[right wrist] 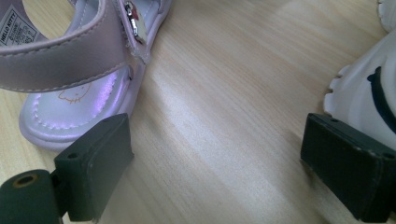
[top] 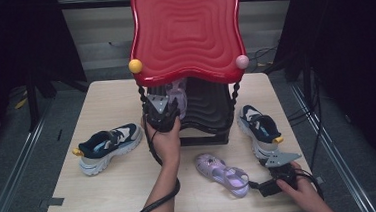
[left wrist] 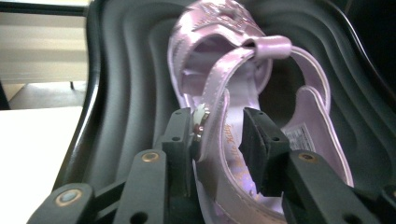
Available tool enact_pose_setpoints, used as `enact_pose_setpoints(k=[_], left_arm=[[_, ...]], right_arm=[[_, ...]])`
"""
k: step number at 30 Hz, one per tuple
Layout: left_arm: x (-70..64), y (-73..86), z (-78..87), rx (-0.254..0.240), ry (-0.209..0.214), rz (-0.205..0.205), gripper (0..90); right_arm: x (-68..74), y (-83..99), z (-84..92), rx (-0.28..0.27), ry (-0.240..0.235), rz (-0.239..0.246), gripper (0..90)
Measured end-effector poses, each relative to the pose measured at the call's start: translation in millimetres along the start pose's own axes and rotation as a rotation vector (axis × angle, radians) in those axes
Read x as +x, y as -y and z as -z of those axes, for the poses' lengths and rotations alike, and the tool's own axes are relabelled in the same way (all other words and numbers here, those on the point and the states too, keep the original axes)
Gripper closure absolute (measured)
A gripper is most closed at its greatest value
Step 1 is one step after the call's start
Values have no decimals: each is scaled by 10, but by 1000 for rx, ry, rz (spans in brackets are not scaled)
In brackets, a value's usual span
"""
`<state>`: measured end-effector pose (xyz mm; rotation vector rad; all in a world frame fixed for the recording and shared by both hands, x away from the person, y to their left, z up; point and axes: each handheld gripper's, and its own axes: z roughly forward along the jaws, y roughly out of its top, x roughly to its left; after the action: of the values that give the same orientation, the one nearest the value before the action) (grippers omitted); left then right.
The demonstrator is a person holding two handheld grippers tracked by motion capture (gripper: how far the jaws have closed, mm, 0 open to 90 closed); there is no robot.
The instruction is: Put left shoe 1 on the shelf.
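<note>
Left tongs loosely astride the lilac sandal's strap, pads parted, plain from its own view; right tongs released.

Lab-like recording space: black curtains, floor cables, lone wooden table.

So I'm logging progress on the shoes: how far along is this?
Done: nothing sits finished yet. In hand: the left gripper has one lilac sandal inside the black shelf under the red lid, its strap between the jaws. Left: the second sandal by the open right gripper, plus the left sneaker and right sneaker on the table.
</note>
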<state>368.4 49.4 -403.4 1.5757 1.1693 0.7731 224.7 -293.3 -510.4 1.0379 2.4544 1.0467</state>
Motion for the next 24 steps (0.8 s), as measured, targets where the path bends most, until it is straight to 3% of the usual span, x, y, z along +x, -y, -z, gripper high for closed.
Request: enact_pose_setpoints(k=[5, 10, 24], left_arm=[[41, -40, 46, 4, 20, -7, 590], [23, -91, 73, 12, 55, -25, 498], [5, -137, 167, 54, 103, -90, 409]], right_arm=[[1, 0, -1, 0, 0, -1, 81], [2, -1, 1, 2, 3, -2, 81], [2, -1, 1, 2, 2, -2, 81]])
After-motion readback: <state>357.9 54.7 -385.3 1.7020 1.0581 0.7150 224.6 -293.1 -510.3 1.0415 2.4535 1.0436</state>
